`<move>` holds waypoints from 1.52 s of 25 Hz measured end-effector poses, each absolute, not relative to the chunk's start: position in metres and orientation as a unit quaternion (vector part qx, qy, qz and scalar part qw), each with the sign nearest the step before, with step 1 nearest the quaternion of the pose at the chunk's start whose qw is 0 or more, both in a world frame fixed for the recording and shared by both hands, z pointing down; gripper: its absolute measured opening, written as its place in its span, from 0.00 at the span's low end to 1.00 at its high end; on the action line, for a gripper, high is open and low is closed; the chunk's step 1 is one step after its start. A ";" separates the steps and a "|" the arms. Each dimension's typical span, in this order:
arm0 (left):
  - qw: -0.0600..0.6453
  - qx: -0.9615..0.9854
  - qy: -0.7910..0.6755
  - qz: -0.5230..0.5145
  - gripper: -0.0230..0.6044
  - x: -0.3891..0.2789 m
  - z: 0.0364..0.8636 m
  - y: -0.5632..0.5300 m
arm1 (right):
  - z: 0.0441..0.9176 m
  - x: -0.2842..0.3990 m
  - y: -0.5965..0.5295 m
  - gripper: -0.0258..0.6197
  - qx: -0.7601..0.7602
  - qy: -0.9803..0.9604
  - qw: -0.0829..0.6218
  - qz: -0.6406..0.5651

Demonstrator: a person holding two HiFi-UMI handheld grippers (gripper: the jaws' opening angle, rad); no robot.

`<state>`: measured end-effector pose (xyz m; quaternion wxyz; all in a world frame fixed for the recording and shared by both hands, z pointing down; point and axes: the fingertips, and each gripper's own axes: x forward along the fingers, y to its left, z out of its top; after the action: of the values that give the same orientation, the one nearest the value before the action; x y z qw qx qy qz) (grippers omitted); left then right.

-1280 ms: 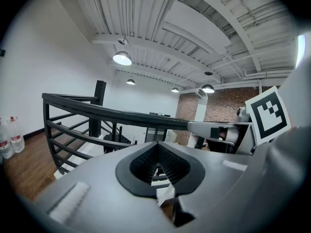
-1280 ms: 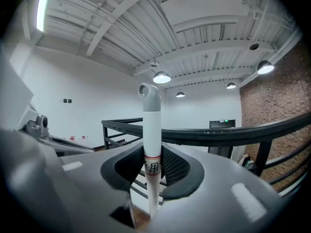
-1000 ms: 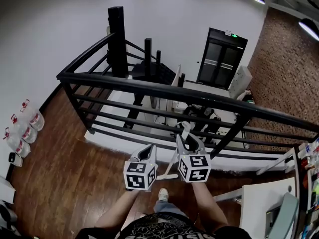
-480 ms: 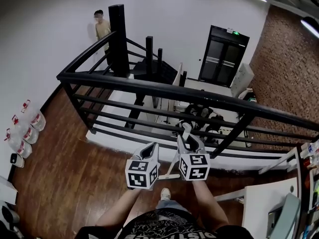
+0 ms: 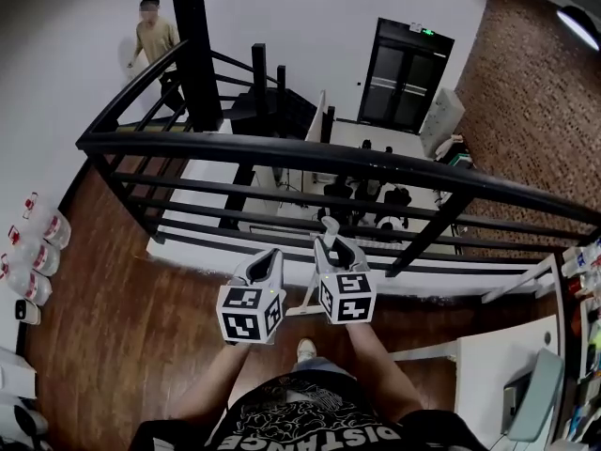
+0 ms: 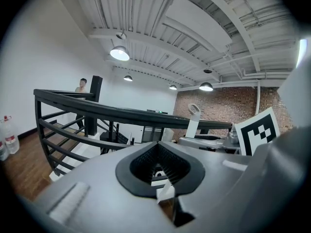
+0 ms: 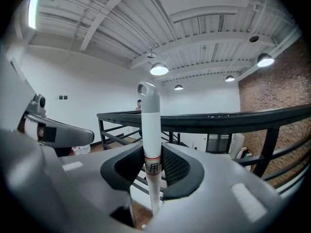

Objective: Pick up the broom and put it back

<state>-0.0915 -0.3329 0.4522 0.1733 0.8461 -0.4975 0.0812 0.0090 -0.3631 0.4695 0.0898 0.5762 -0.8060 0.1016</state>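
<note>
A wooden floor (image 5: 113, 327) runs up to a black railing (image 5: 282, 153) on an upper landing, with a lower room beyond it and a row of bottles (image 5: 36, 252) along the white wall. Over the last second the whole outlook has swung. The railing now sits lower and further left in the head view, and a person (image 5: 153, 34) has come into sight by the stairs at the far left, where a second ago there was nobody.

Both claws have drifted left and a little down with that turn, keeping their spacing. The right claw (image 7: 151, 166) is clamped on the white handle of the broom (image 7: 150, 125), which stands upright between its pads. The hanging loop rises above the claw, and the lower end slants down toward the floor just ahead of the wearer's shoe (image 5: 305, 349). The left claw (image 6: 156, 171) has its jaws drawn together on nothing and rides beside the other.

The pickup looks done, so this appears to be the carrying leg toward wherever the broom is stored. No storage spot can be made out yet.
</note>
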 end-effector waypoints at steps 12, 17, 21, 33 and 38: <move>0.177 0.844 -0.494 0.107 0.04 -0.077 0.471 -0.374 | 0.516 0.019 -0.409 0.19 0.573 -0.801 0.111 0.131; 0.181 0.842 -0.496 0.114 0.04 -0.068 0.478 -0.389 | 0.537 0.023 -0.428 0.19 0.563 -0.805 0.122 0.138; 0.184 0.839 -0.498 0.119 0.04 -0.062 0.483 -0.399 | 0.548 0.027 -0.440 0.19 0.562 -0.804 0.126 0.146; 0.195 0.831 -0.505 0.127 0.04 -0.049 0.501 -0.426 | 0.584 0.038 -0.478 0.19 0.558 -0.801 0.140 0.167; 0.194 0.828 -0.510 0.129 0.04 -0.051 0.503 -0.441 | 0.593 0.041 -0.492 0.20 0.560 -0.800 0.142 0.164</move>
<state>-0.0506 -0.4405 0.5032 0.1945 0.8277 -0.5104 0.1288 0.0412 -0.4923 0.5929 0.1415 0.5595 -0.7999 0.1645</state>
